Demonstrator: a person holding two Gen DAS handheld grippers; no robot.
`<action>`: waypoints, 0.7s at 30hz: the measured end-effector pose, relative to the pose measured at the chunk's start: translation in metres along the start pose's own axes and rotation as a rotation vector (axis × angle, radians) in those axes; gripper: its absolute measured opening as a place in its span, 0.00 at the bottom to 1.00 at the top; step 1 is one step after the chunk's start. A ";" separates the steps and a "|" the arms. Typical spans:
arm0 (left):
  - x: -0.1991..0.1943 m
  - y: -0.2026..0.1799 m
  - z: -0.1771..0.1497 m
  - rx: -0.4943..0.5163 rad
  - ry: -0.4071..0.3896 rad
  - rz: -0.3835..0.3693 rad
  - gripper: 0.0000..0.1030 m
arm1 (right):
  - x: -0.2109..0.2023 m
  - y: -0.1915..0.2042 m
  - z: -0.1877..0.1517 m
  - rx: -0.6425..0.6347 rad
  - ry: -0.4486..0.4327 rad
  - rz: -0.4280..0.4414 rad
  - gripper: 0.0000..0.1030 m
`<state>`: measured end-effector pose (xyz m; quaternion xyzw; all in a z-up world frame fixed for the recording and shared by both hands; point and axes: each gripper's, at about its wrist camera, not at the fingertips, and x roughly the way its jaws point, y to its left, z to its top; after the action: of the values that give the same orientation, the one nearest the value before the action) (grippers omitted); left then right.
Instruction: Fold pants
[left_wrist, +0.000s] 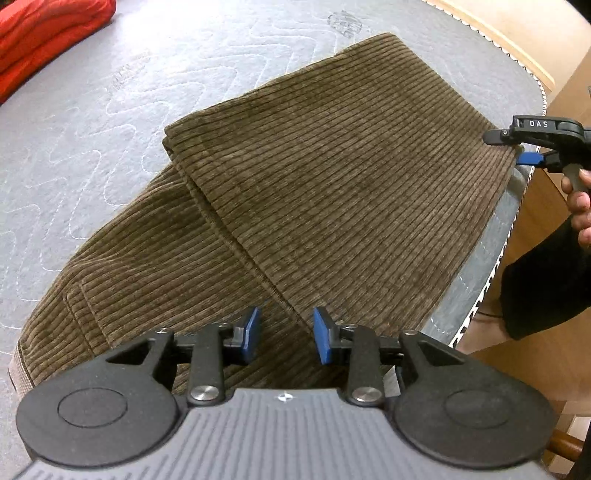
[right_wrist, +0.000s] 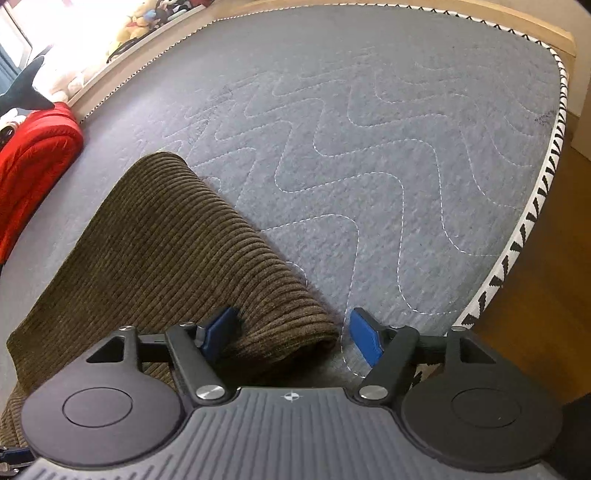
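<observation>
Even indoor light, blown-out glare top-left in right wrist view; heavy fisheye warp at edges, sharp centre.

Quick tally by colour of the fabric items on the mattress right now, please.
Brown: 1, the corduroy pants, folded over on the grey mattress.
Red: 1, the red bedding at the far edge.
Total: 2

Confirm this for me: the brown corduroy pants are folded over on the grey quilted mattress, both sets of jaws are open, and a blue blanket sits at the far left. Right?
Not quite. The blanket at the far left is red, not blue; both wrist views show it. The rest holds: the brown corduroy pants lie folded on the grey quilted mattress, and the left gripper and right gripper both have open jaws.
</observation>
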<state>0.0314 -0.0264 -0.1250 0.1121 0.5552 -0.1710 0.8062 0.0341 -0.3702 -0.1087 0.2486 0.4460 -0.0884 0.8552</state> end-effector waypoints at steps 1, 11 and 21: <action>-0.003 0.003 -0.002 0.000 0.000 -0.001 0.35 | 0.000 0.000 -0.001 -0.001 -0.001 -0.001 0.69; -0.011 0.010 -0.005 0.013 -0.017 0.009 0.37 | 0.002 0.003 -0.001 0.007 -0.003 -0.003 0.67; -0.033 0.020 0.009 -0.025 -0.101 0.001 0.38 | -0.003 0.007 -0.002 0.005 -0.023 0.019 0.43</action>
<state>0.0357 -0.0066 -0.0909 0.0936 0.5157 -0.1690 0.8347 0.0332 -0.3635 -0.1045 0.2542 0.4333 -0.0842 0.8606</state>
